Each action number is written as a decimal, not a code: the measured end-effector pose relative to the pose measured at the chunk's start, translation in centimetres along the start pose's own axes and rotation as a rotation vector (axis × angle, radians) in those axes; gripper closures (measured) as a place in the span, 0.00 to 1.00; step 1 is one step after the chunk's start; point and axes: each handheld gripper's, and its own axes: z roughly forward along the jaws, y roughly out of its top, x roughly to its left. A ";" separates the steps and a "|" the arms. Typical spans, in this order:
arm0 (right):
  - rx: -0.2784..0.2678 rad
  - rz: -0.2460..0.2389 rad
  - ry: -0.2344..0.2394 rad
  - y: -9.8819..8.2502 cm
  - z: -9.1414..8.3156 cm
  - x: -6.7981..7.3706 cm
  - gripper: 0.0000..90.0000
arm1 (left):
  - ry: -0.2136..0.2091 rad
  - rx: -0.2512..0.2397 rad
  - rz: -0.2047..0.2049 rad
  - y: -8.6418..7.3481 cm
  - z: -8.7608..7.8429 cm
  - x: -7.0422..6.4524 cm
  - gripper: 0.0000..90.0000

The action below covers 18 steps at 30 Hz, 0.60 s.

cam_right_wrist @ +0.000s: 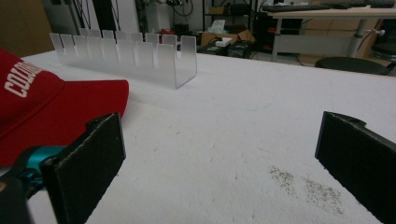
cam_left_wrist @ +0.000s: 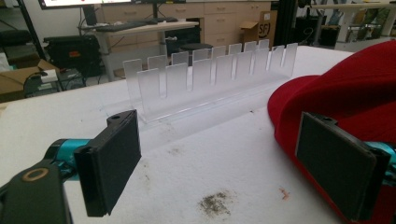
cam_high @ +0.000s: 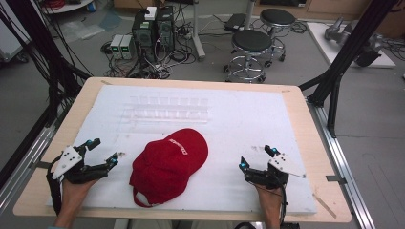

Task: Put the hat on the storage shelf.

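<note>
A red baseball cap (cam_high: 168, 164) with white lettering lies near the front middle of the white board (cam_high: 248, 119). It also appears at the right as the cap (cam_left_wrist: 345, 93) in the left gripper view and at the left as the cap (cam_right_wrist: 51, 112) in the right gripper view. My left gripper (cam_high: 103, 150) rests low at the cap's left, open, with bare board between its pads (cam_left_wrist: 112, 158). My right gripper (cam_high: 258, 158) sits at the cap's right, also open and holding nothing, its pads (cam_right_wrist: 88, 163) wide apart. A clear slotted acrylic rack (cam_high: 167, 109) stands behind the cap.
The board lies on a wooden table (cam_high: 315, 138). Dirt specks (cam_right_wrist: 308, 186) mark the foam near the right gripper. Beyond the table's far edge are stools (cam_high: 250, 47), computer boxes (cam_high: 153, 28) and tangled cables on the floor. Black frame posts (cam_high: 348, 52) stand at the right.
</note>
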 end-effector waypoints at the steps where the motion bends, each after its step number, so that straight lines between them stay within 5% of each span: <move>1: 0.001 0.019 0.002 0.0 0.0 0.0 0.00 | -0.001 -0.001 -0.001 0.0 0.0 0.0 0.16; 6: -0.017 0.047 0.015 -0.1 -0.2 -0.3 0.00 | 0.001 -0.008 -0.004 0.0 0.0 0.0 0.16; 18: -0.028 0.028 0.013 -0.1 -0.3 -0.3 0.00 | 0.002 -0.011 0.004 0.0 -0.1 0.0 0.16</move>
